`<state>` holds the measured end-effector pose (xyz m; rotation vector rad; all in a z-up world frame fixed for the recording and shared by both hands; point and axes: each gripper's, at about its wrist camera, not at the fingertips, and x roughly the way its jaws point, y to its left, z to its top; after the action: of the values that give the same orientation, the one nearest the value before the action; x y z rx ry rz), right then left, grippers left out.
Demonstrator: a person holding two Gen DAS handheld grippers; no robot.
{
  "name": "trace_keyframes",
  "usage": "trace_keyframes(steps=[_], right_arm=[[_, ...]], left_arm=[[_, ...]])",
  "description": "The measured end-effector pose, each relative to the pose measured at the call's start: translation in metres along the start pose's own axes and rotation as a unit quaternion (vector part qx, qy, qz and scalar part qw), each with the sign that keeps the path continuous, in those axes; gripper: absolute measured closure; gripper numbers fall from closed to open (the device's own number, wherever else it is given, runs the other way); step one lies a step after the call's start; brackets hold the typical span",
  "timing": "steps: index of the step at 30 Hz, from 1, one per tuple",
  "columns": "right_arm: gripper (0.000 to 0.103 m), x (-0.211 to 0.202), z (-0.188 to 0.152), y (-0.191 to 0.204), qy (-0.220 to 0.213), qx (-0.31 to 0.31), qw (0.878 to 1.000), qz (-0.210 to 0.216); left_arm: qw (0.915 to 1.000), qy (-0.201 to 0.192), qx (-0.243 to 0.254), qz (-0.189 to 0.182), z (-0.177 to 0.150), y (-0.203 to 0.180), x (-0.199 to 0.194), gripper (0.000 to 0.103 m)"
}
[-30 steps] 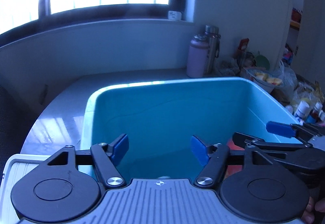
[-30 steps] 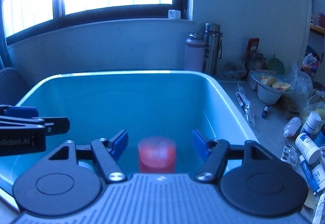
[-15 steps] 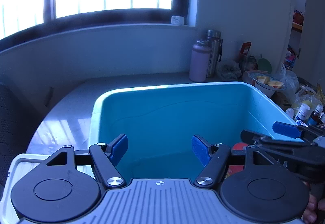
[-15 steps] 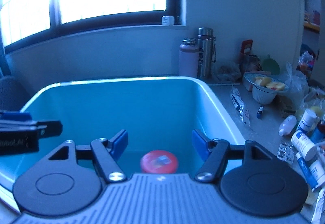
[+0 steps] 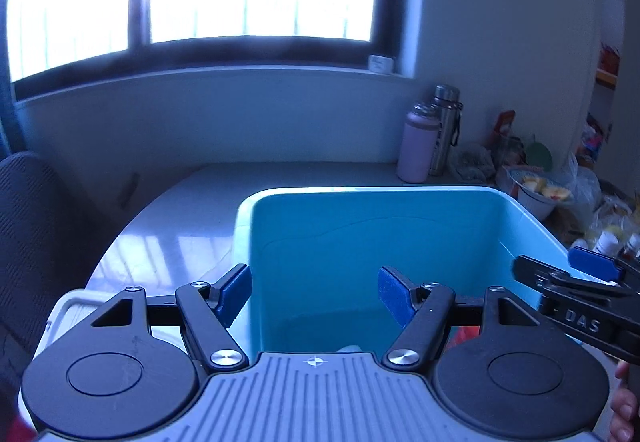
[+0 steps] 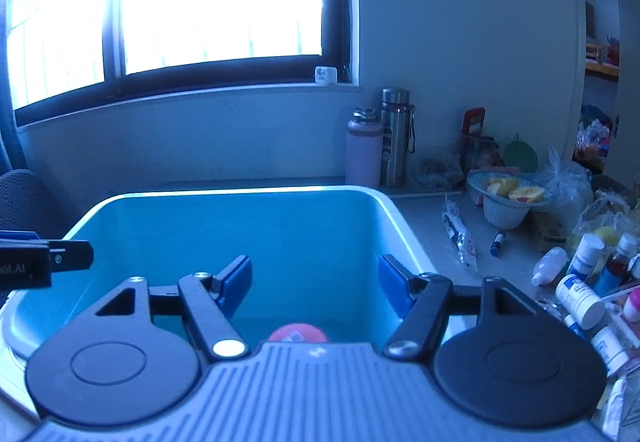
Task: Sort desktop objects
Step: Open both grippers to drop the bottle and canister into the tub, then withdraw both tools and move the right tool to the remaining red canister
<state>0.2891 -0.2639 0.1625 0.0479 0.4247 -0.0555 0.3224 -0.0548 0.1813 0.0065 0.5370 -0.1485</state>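
Left gripper (image 5: 314, 292) and right gripper (image 6: 315, 280): jaws wide, empty, above the blue bin (image 6: 404, 230). Red-lidded jar (image 6: 297, 332) lies inside the bin.

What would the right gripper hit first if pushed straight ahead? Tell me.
Probably the inside of the blue bin: the open right gripper aims down into it, past the red-lidded item. Depth is unclear.

light blue bin (image 6: 224, 238), red jar (image 6: 298, 333)
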Motion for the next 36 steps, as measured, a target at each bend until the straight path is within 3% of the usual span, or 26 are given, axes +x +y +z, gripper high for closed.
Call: trace_keyframes(steps=[13,19,30,36], right_arm=[[0.034,-0.067,-0.031,0.001,-0.008,-0.003,1.000,0.015],[0.032,-0.095,-0.059,0.007,-0.010,-0.008,1.000,0.025],[0.031,-0.129,-0.124,0.021,-0.013,-0.006,1.000,0.015],[0.031,-0.146,-0.150,0.029,-0.026,-0.018,0.999,0.019]], left_arm=[[0.9998,0.005,-0.015,0.011,-0.053,0.004,-0.068,0.031],[0.9998,0.011,0.007,0.018,-0.092,0.013,-0.094,0.031],[0.9993,0.025,0.001,0.027,-0.161,0.021,-0.118,0.031],[0.9994,0.013,0.003,0.033,-0.192,0.021,-0.125,0.031]])
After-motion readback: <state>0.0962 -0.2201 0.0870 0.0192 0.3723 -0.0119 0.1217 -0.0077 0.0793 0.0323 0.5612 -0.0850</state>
